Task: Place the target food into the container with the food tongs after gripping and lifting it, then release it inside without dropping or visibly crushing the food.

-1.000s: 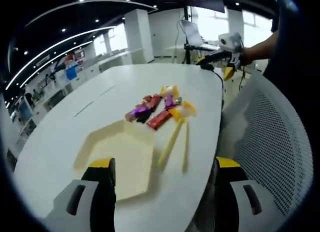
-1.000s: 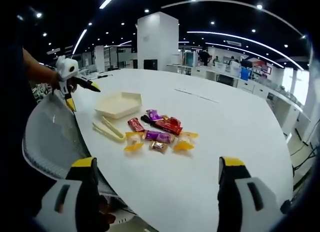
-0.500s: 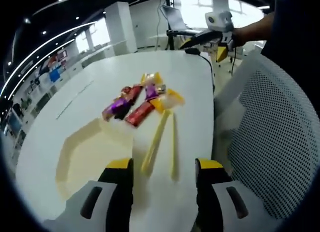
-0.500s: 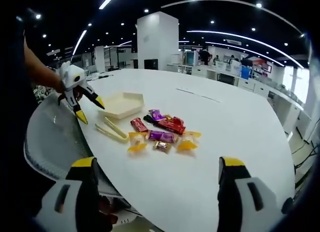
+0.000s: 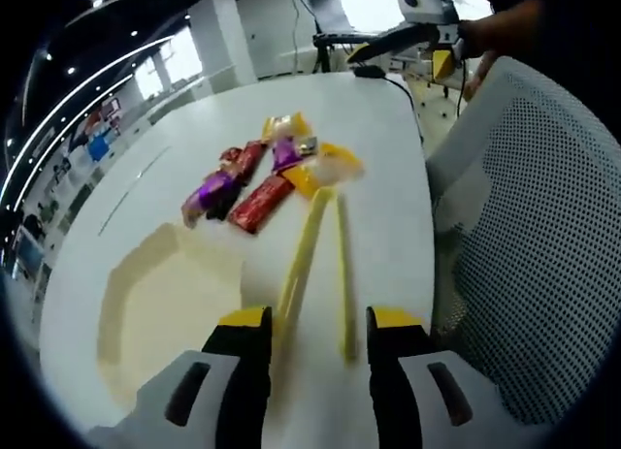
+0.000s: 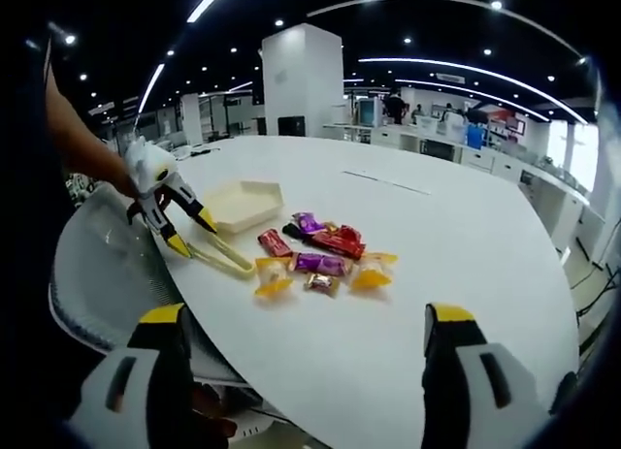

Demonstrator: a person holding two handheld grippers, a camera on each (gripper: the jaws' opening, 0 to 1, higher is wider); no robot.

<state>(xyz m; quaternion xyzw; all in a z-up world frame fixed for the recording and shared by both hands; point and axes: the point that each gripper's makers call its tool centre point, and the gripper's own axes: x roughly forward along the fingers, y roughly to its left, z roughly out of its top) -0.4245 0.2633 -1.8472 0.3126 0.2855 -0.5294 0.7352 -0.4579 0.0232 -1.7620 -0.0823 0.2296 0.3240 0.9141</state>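
Cream food tongs (image 5: 312,255) lie on the white table (image 5: 388,119), their two arms pointing at a pile of wrapped snacks (image 5: 260,173). My left gripper (image 5: 318,323) is open, its yellow-tipped jaws straddling the tongs' near end, one on each side. I cannot tell whether they touch it. To the left sits the cream hexagonal tray (image 5: 165,304). In the right gripper view the left gripper (image 6: 192,233) hovers at the tongs (image 6: 221,255), beside the tray (image 6: 243,205) and the snacks (image 6: 325,255). My right gripper (image 6: 306,323) is wide open at the table's edge, holding nothing, and appears far off as the right gripper (image 5: 400,59).
A white mesh chair (image 5: 524,236) stands right against the table edge next to the tongs, also seen as the chair (image 6: 107,274). A person's arm (image 6: 82,144) holds the left gripper. Office desks and a pillar (image 6: 303,76) lie beyond the table.
My left gripper has come down and forward over the tongs, and its jaws have narrowed from wide apart to just outside the tongs' arms. The right gripper has stayed put.
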